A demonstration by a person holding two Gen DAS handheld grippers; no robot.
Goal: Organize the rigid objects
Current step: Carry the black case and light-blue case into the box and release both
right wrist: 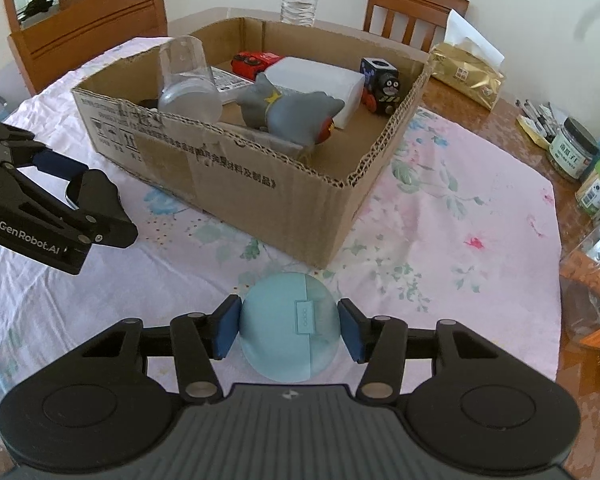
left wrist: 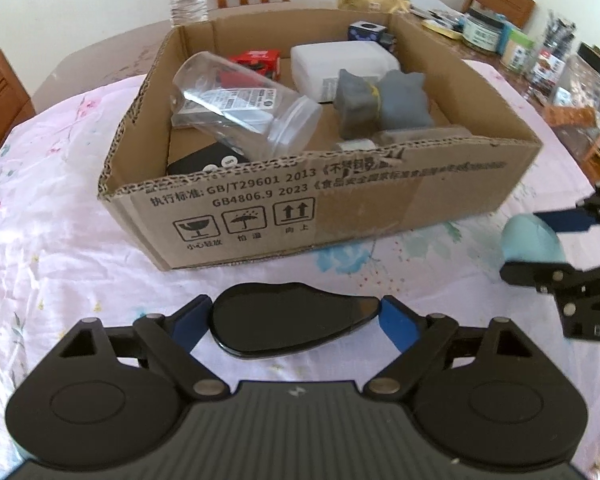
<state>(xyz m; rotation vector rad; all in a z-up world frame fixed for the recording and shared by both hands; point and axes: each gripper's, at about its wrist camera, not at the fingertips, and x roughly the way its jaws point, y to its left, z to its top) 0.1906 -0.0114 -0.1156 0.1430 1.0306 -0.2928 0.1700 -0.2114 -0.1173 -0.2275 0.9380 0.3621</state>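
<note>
Both wrist views look steeply down along their fingers, close above the surface (left wrist: 60,208). The left view faces the box (left wrist: 340,208) squarely on its long side; the right faces its corner. Both share the box, and each catches the other gripper at its edge.

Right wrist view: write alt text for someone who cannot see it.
The right hand-held gripper is shut on a round pale-blue case over a floral tablecloth. Beyond it stands an open cardboard box holding toys and a clear jar.
</note>
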